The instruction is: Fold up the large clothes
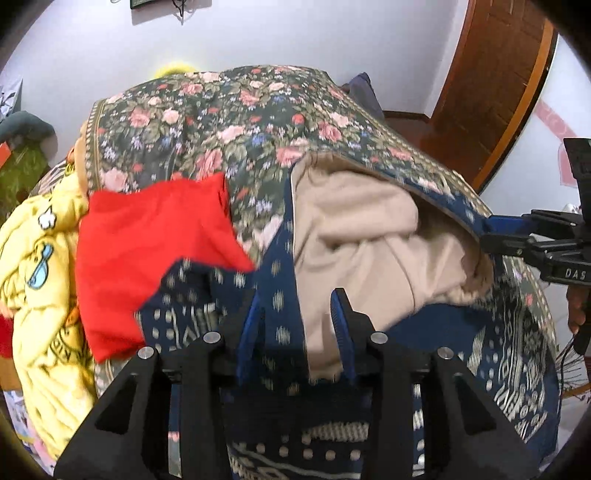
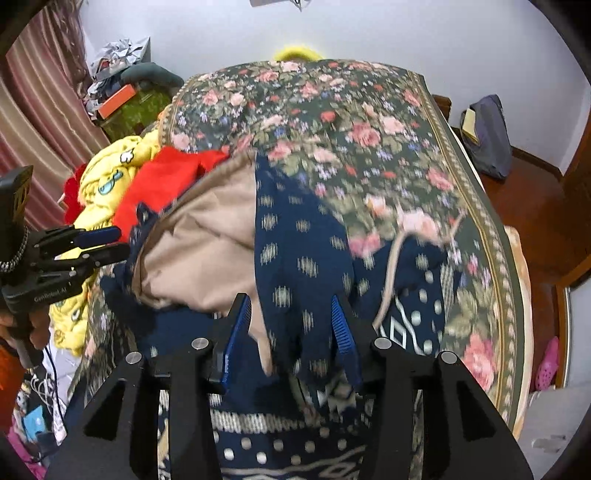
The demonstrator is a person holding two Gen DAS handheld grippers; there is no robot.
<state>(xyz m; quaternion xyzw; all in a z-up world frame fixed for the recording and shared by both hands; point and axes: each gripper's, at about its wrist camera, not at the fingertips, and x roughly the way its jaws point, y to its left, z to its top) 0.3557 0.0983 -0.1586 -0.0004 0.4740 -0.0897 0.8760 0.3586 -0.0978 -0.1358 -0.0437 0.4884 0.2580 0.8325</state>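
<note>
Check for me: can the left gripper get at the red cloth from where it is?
Probably yes. The red cloth lies uncovered just left of the left gripper, whose jaws stand open over the navy patterned garment, nothing between.

Both views look from just behind their own gripper fingers, tilted steeply down and forward over a bed with a floral cover (image 1: 229,122), close to the cloth. The left wrist view sits nearer the bed's left side and catches the right gripper (image 1: 491,236) at its right edge. The right wrist view catches the left gripper (image 2: 122,240) at its left edge. Both share the navy patterned garment (image 2: 303,236), blurred probably by motion, and the far white wall (image 2: 406,33).
</note>
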